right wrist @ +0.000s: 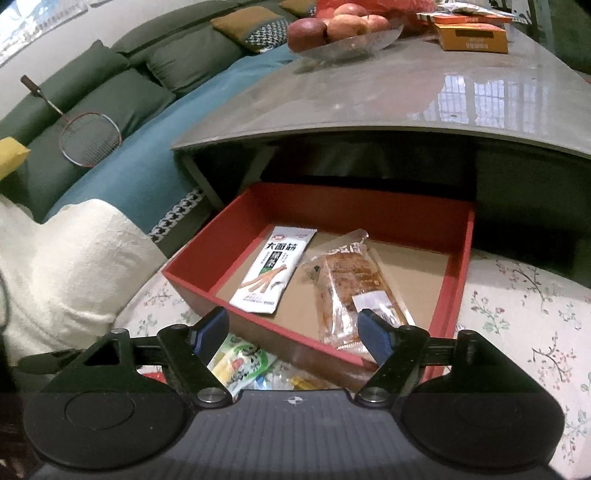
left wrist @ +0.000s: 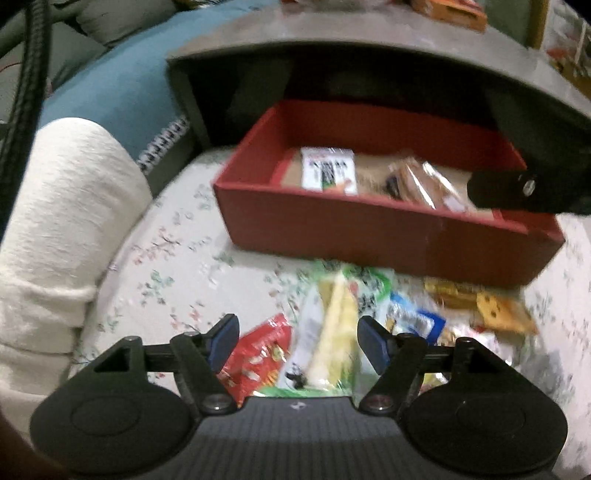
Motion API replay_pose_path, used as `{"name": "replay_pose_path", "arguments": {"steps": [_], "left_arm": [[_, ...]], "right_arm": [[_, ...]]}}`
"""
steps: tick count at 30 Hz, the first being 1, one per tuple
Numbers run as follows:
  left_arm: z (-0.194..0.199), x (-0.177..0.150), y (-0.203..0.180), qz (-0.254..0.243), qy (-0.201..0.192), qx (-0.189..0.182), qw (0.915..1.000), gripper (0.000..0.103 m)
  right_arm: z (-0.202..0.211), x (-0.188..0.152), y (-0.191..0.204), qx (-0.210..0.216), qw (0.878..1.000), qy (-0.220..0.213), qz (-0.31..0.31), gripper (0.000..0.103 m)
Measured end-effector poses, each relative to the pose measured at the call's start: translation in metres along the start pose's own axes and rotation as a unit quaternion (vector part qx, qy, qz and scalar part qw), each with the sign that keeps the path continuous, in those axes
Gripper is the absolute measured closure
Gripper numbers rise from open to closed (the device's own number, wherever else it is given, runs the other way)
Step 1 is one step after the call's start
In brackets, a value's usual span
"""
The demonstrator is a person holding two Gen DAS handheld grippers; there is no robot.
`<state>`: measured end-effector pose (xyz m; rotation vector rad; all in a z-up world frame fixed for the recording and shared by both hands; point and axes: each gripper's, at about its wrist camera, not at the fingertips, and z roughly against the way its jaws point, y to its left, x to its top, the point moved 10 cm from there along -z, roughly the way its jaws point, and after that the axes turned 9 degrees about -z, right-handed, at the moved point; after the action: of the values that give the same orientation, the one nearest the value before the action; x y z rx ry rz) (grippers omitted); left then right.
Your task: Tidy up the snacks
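A grey glossy table top (right wrist: pixel 369 99) spans the far part of the scene. On it, at the far end, a clear glass bowl (right wrist: pixel 351 46) holds red apples (right wrist: pixel 308 33), with an orange carton (right wrist: pixel 471 37) to its right. To the left runs a green sofa (right wrist: pixel 92 92) with a teal throw (right wrist: pixel 155 147) along its seat; a badminton racket (right wrist: pixel 90 138) leans on the cushions. A cream blanket (right wrist: pixel 66 266) lies near left, beside a floral cloth (right wrist: pixel 517 314).
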<state>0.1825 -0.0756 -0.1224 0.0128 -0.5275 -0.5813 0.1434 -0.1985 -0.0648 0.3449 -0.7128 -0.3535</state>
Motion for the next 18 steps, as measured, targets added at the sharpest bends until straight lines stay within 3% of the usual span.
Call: {"name": "replay_pose_path", "arguments": {"steps": [3, 7, 12, 18], "left_arm": [[-0.013, -0.004, -0.004, 0.001, 0.018, -0.008, 0.9998, 0.038], [-0.018, 0.0, -0.006, 0.008, 0.009, -0.019, 0.9998, 0.039], [-0.014, 0.003, -0.016, -0.002, 0.008, -0.031, 0.9995, 0.064], [-0.007, -0.005, -0.019, 0.002, 0.012, -0.053, 0.9985, 0.075]], "right_arm": [[0.003, -0.007, -0.001, 0.001, 1.0, 0.007, 0.001, 0.021], [0.003, -0.011, -0.006, 0.0, 1.0, 0.015, -0.001, 0.021], [0.005, -0.015, -0.008, 0.001, 1.0, 0.02, 0.007, 0.021], [0.01, -0.029, -0.013, 0.008, 0.999, 0.047, 0.024, 0.021]]}}
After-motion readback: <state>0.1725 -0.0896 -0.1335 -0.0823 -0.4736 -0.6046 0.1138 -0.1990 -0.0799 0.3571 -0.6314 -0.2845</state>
